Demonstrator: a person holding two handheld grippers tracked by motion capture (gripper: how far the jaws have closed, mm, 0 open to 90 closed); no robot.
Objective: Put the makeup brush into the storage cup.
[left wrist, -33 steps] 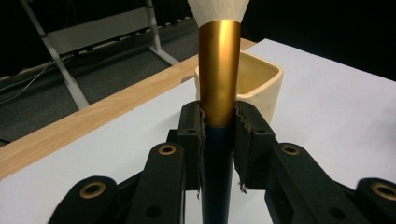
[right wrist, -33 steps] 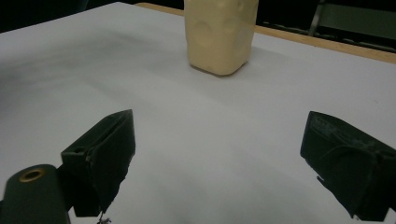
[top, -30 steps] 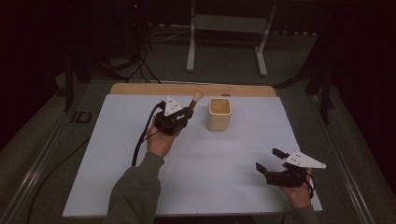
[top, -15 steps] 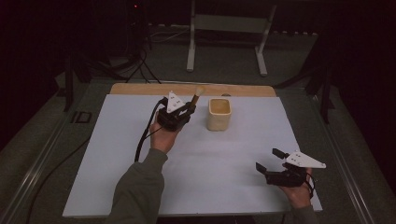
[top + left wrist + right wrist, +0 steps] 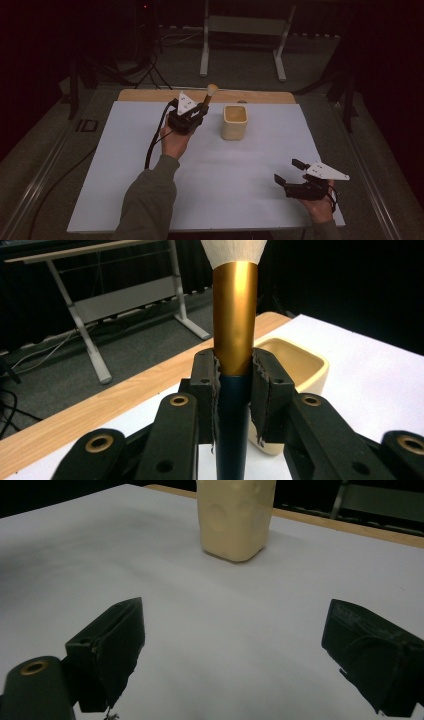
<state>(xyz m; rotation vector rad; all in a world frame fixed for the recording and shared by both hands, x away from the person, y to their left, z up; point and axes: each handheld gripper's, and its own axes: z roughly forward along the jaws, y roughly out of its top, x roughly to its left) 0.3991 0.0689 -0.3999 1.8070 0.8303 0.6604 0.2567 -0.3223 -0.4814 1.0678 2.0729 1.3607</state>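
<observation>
Up at the far side of the desk (image 5: 125,165), the left gripper (image 5: 192,114) had its fingers (image 5: 205,390) pinching a makeup brush (image 5: 235,325) at the join of gold collar and dark handle, bristles pointing up. It was held just left of the cream cup (image 5: 235,121), not touching it. Well apart, near the front right corner, the right gripper (image 5: 290,172) hovered low with its fingers (image 5: 112,640) spread wide, holding nothing, facing the cup.
</observation>
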